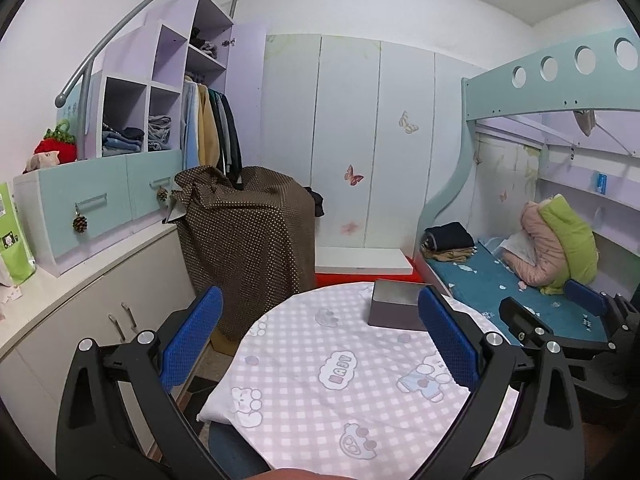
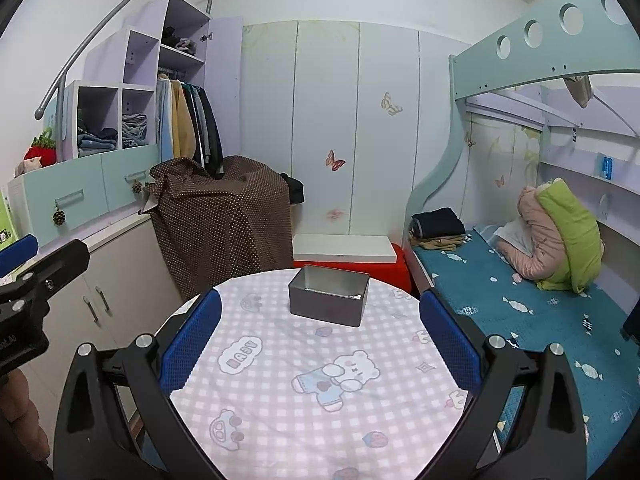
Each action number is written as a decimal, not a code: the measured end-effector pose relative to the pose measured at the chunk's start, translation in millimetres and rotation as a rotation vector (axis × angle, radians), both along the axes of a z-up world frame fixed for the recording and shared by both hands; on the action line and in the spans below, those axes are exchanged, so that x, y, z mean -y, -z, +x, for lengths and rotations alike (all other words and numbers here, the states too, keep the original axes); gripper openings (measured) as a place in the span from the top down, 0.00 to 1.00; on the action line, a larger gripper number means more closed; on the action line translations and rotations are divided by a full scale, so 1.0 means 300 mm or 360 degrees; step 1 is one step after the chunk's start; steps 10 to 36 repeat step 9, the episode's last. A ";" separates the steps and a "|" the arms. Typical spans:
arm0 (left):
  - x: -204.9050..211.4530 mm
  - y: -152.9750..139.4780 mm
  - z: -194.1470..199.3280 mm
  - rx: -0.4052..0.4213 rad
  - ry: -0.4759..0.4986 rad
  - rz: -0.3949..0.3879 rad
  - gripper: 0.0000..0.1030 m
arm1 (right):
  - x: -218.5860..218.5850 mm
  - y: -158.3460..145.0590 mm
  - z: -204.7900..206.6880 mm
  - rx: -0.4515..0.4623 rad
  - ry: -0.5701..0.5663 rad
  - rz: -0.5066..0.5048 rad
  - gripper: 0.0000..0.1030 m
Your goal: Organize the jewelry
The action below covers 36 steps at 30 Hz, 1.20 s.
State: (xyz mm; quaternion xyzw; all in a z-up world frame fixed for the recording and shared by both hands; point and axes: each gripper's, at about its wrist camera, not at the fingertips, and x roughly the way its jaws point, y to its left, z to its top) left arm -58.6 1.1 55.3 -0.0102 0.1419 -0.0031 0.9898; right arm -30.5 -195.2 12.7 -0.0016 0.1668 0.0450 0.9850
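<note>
Across the lower left of the left wrist view, the left claw (image 1: 320, 344) stands wide open and empty over the round desk (image 1: 304, 400), apparently poised for a start. Right of centre in the right wrist view, the right claw (image 2: 320, 344) gapes empty too. Between its fingers, at frame centre, sits the tin box (image 2: 329, 295): grey metal, rectangular, lidless, with something small and unclear inside.

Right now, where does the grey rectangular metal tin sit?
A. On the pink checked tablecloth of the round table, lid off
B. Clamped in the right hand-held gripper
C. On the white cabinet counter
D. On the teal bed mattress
A: the grey rectangular metal tin stands open-topped on the pink checked tablecloth, ahead of the right hand-held gripper, whose blue pads are spread wide and hold nothing.
</note>
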 end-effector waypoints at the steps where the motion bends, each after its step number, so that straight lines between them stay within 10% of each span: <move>1: 0.001 0.000 0.000 -0.0005 0.0002 -0.0001 0.05 | 0.000 0.000 0.000 0.0000 0.0002 0.0000 0.07; 36: 0.007 -0.005 0.007 -0.0024 -0.0008 0.0006 0.05 | -0.004 -0.002 -0.004 0.0008 0.0005 -0.0007 0.07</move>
